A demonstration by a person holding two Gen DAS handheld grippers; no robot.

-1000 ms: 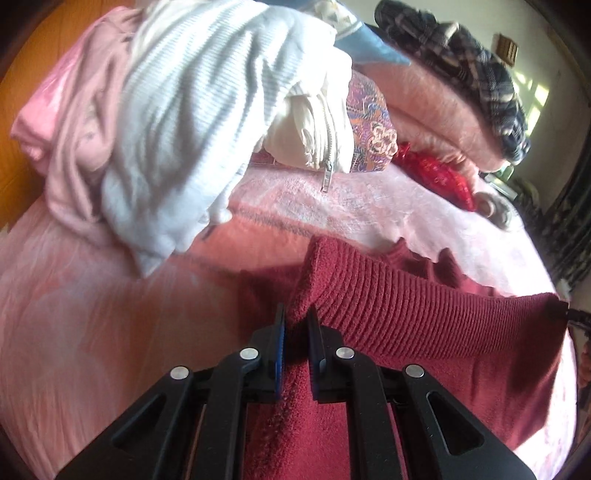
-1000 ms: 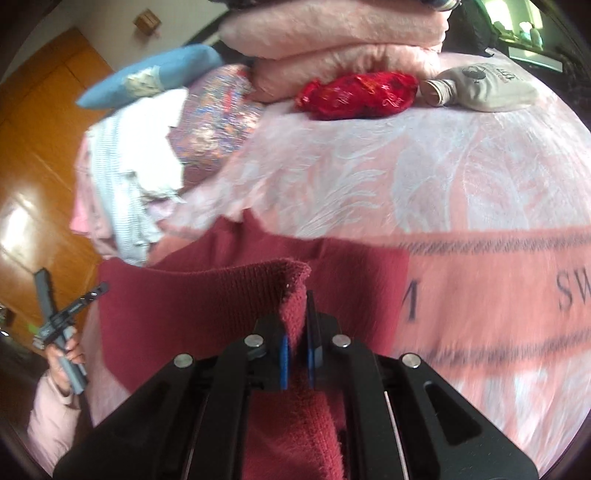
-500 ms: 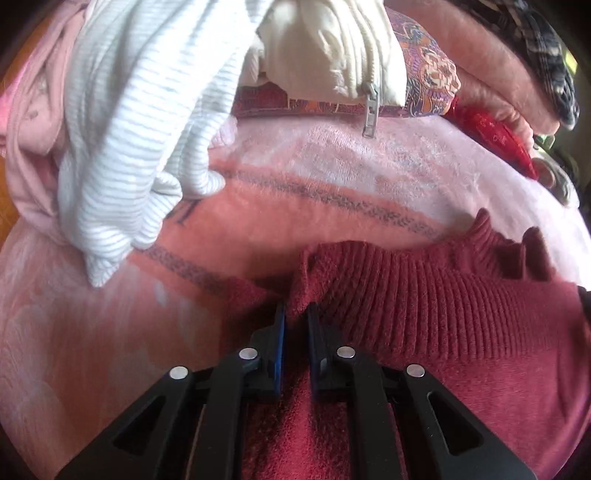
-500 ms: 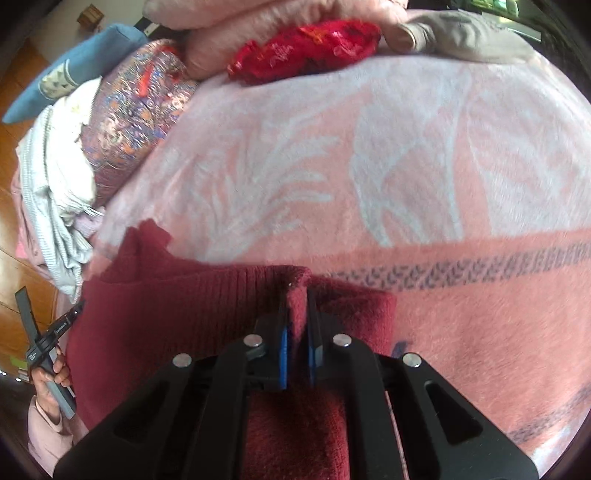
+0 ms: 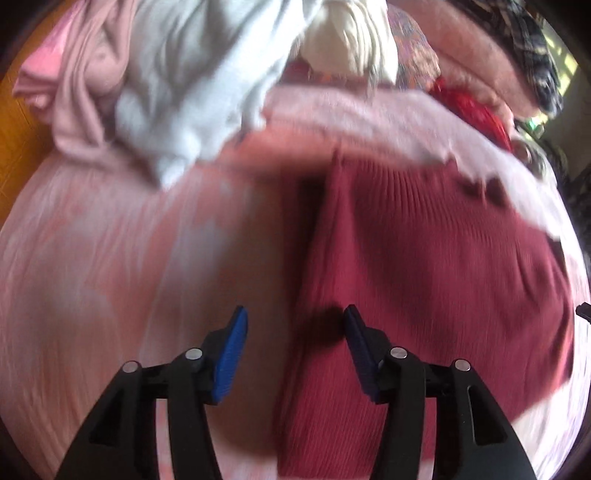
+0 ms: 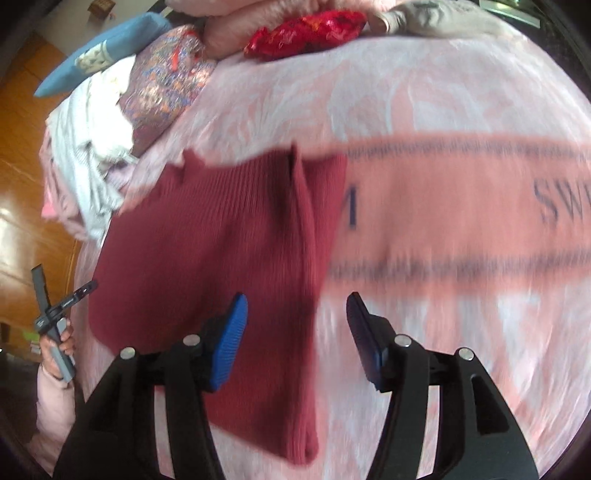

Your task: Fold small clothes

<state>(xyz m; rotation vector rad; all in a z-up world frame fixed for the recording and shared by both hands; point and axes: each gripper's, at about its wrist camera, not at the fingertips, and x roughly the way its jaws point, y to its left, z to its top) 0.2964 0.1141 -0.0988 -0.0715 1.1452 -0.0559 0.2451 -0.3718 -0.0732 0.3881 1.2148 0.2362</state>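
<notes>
A dark red ribbed knit sweater (image 5: 424,266) lies folded flat on the pink blanket (image 5: 110,258); it also shows in the right wrist view (image 6: 221,251). My left gripper (image 5: 295,343) is open and empty above the sweater's left edge. My right gripper (image 6: 295,332) is open and empty above the sweater's right edge. The other hand-held gripper (image 6: 55,314) shows at the far left of the right wrist view. Both views are motion-blurred.
A heap of white, striped and pink clothes (image 5: 166,74) lies at the back left. Stacked pink blankets (image 5: 480,62), a patterned pillow (image 6: 166,77) and a red cloth (image 6: 306,27) sit at the back. Wooden floor (image 6: 22,184) lies beyond the bed's left edge.
Both grippers have opened and let go of the sweater's edge, then pulled back and up. The sweater now lies folded on the blanket.
</notes>
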